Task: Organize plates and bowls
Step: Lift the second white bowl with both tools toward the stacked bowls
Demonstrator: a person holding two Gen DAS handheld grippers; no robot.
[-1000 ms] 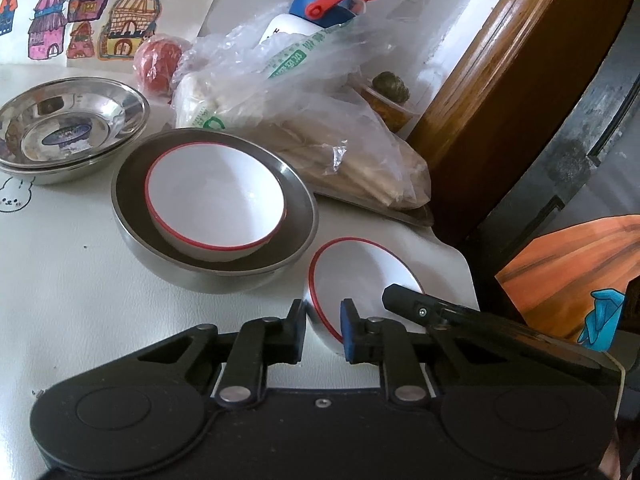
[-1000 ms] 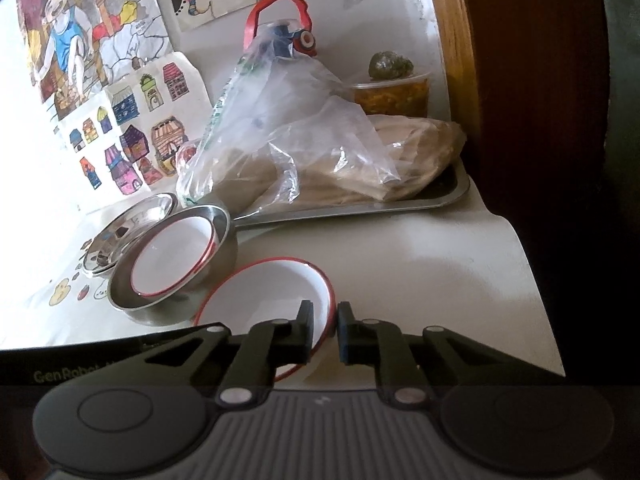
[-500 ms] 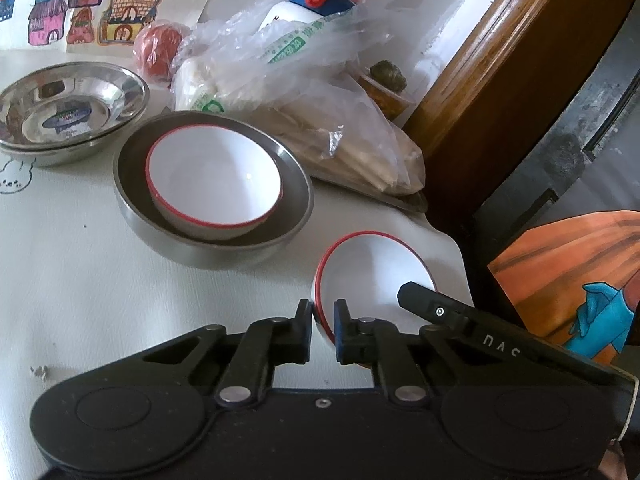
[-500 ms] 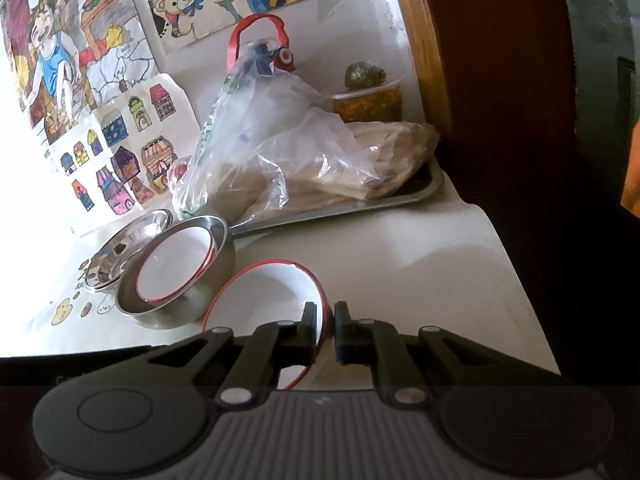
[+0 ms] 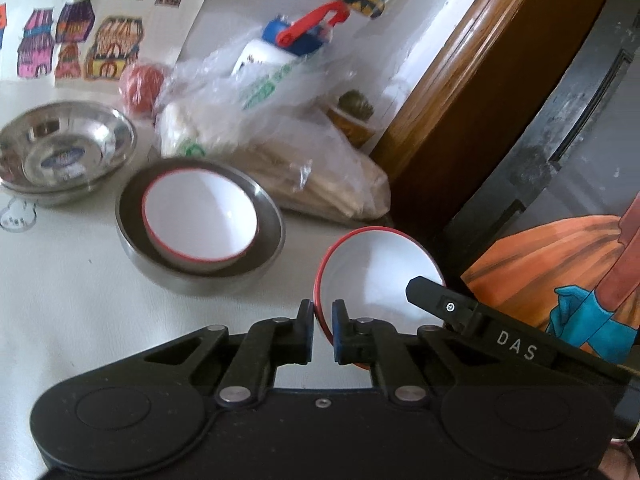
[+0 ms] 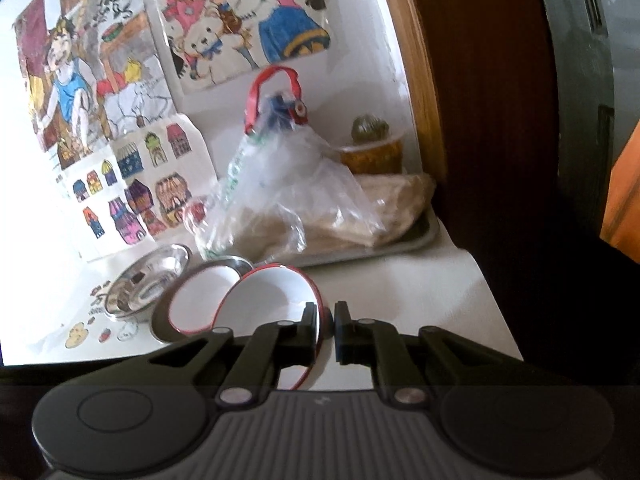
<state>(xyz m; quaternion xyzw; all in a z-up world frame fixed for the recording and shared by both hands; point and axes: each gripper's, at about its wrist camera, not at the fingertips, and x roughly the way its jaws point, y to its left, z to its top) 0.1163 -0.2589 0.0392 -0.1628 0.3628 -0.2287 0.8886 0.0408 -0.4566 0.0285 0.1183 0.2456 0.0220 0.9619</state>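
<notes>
Red-rimmed bowl (image 5: 376, 264) now tilted, lifted — near rim hidden behind jaws, apparently both pairs.

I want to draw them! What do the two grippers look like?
Both are black, with two round discs at the base and silver rivets. The left gripper has blue pads. The right gripper has a ribbed grey body; white letters "DAS" run along its side.

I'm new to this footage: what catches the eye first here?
A red-rimmed white bowl tilted up near the table's edge, its rim pinched by both the left tongs and the right tongs. Left of it, a matching bowl sits nested in a steel bowl.
</notes>
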